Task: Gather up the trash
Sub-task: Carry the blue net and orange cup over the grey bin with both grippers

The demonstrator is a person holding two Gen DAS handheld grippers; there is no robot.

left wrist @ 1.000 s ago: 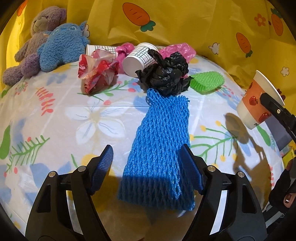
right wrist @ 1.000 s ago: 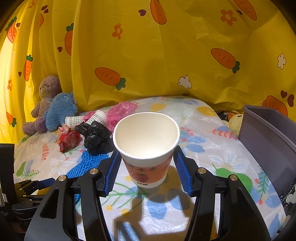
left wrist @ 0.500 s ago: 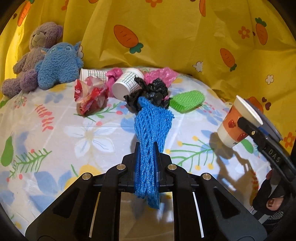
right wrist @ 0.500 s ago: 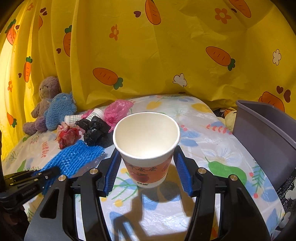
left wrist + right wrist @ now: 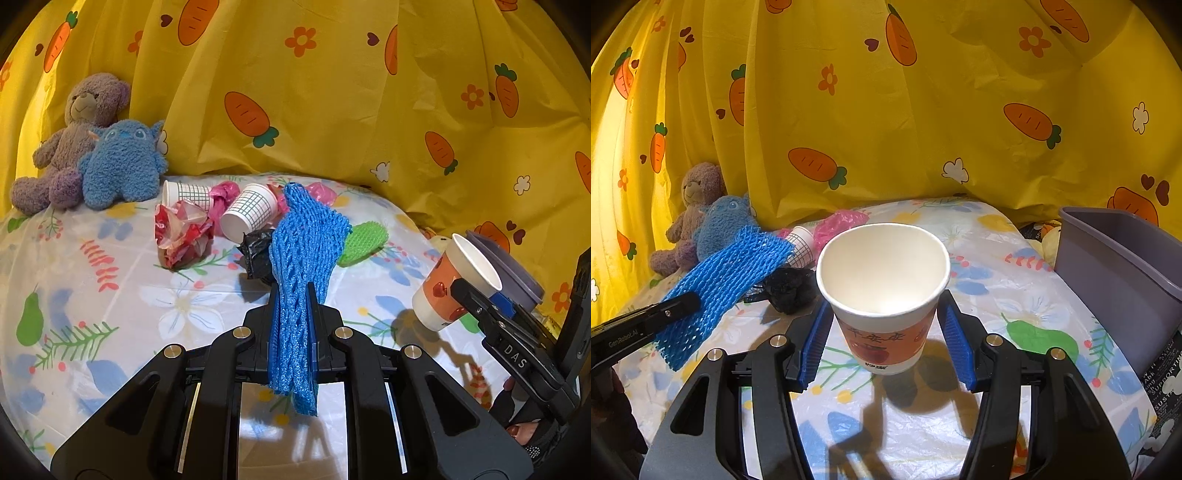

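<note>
My left gripper (image 5: pixel 293 314) is shut on a blue foam net sleeve (image 5: pixel 303 251), which hangs lifted off the table; the same sleeve (image 5: pixel 727 273) shows at the left of the right wrist view. My right gripper (image 5: pixel 882 332) is shut on an orange-and-white paper cup (image 5: pixel 882 295), held upright above the table; that cup (image 5: pixel 454 284) appears at the right of the left wrist view. On the table lie a crumpled black bag (image 5: pixel 256 254), a red wrapper (image 5: pixel 183 234), two checked paper cups (image 5: pixel 249 216), pink plastic (image 5: pixel 223 194) and a green foam net (image 5: pixel 364 242).
A grey plastic bin (image 5: pixel 1123 273) stands at the table's right edge. A purple teddy bear (image 5: pixel 72 140) and a blue plush toy (image 5: pixel 122 164) sit at the back left against the yellow carrot curtain (image 5: pixel 332 92). The floral tablecloth (image 5: pixel 92 295) covers the table.
My left gripper closed on the blue net sleeve and lifted it off the table, tilting upward. The right gripper with the cup shifted slightly; the bin looms nearer.
</note>
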